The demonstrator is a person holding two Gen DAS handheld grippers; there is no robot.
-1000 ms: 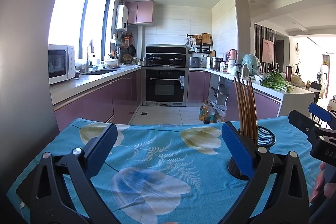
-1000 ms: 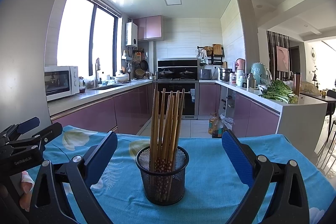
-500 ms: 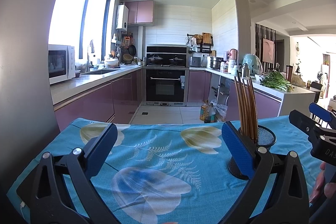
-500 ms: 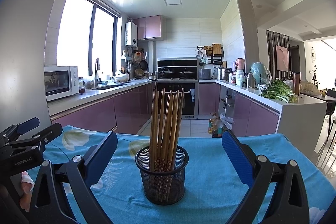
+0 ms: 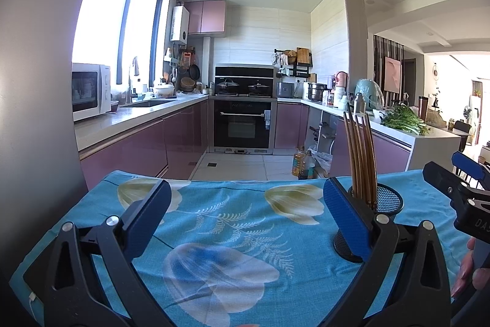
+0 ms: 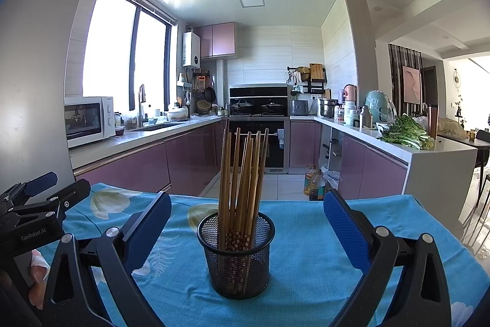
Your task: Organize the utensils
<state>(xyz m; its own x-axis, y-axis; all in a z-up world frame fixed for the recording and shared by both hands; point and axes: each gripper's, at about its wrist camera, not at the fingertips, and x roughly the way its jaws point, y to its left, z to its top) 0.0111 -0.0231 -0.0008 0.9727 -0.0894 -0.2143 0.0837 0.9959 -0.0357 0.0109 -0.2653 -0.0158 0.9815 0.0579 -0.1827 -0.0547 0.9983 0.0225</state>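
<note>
A black mesh cup [image 6: 235,256] stands upright on the blue flowered tablecloth [image 6: 306,235] and holds several brown wooden chopsticks [image 6: 243,173]. My right gripper [image 6: 247,219] is open and empty, with the cup centred between its fingers and a little ahead. My left gripper [image 5: 246,210] is open and empty over bare cloth; the cup [image 5: 387,201] and chopsticks [image 5: 359,155] stand just behind its right finger. The left gripper also shows at the left edge of the right wrist view [image 6: 30,213]. The right gripper shows at the right edge of the left wrist view [image 5: 459,189].
The table's far edge [image 5: 245,180] drops off toward the kitchen floor. Purple cabinets, a microwave [image 6: 88,120], an oven and a counter with greens [image 6: 404,134] lie well beyond. Oil bottles [image 6: 314,183] stand on the floor.
</note>
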